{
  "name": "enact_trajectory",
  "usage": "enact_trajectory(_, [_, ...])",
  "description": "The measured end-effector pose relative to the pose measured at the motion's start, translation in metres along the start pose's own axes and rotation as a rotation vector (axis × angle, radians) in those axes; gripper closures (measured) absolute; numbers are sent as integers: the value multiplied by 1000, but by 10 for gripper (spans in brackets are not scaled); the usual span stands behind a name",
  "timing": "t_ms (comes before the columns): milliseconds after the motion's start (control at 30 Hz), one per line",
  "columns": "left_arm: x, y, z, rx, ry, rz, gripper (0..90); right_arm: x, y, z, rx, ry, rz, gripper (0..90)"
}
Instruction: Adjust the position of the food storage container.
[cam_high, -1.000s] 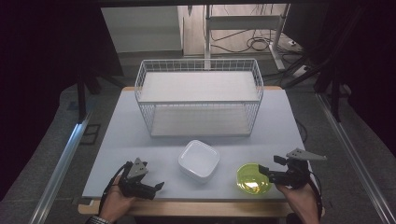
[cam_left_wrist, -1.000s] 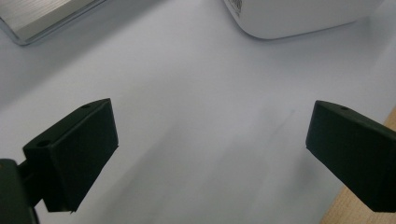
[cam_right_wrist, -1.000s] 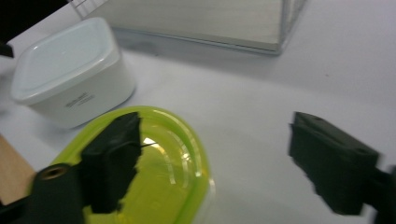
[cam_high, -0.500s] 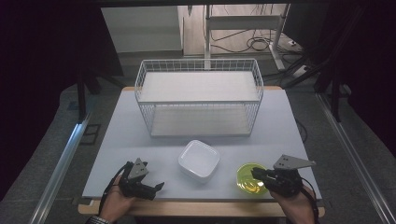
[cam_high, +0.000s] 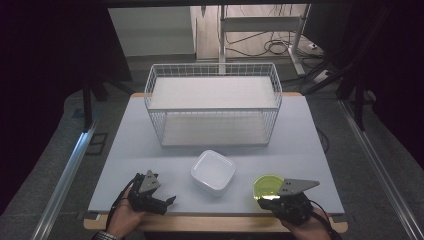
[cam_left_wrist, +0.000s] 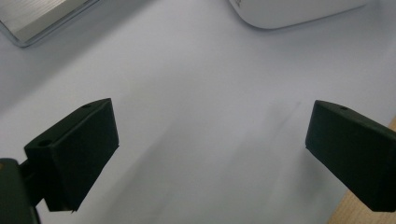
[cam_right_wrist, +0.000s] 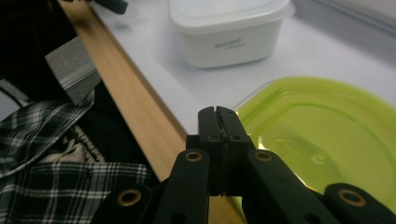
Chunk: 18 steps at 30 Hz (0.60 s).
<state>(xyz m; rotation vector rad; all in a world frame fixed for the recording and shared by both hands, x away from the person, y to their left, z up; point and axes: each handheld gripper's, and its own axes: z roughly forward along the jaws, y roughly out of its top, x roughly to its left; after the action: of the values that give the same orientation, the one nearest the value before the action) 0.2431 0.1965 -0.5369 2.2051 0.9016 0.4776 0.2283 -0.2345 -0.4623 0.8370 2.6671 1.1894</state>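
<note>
Pale tabletop (cam_high: 150, 130) is holding everything: right gripper (cam_right_wrist: 218, 116) is sitting clenched, jaws pressed together by the green lid's (cam_high: 267, 185) near rim, probably pinching it. Left gripper (cam_high: 155, 200) is resting released over bare table; white container (cam_high: 213, 171) and wire basket (cam_high: 212, 102) are waiting farther back.

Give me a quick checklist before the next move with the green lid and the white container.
1. Left gripper open, nothing between its jaws: ok.
2. Right gripper jaws closed at the green lid's near edge; actual grip on it: cannot tell.
3. White container upright on the table, apart from the lid: ok.
4. Wire basket behind, not in the way: ok.
5. Container contents: cannot tell.
</note>
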Motion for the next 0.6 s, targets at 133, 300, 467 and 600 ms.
enact_trajectory(133, [-1,0,1,6,3,6,24,1,-2,4,26,14,-4,896])
enact_trajectory(300, [-1,0,1,9,5,10,24,-2,-4,10,58,9,0,896])
enact_trajectory(467, [-1,0,2,12,7,15,25,-7,-5,12,60,6,10,896])
enact_trajectory(600, [-2,0,2,15,8,19,25,-13,-5,13,66,-14,12,895])
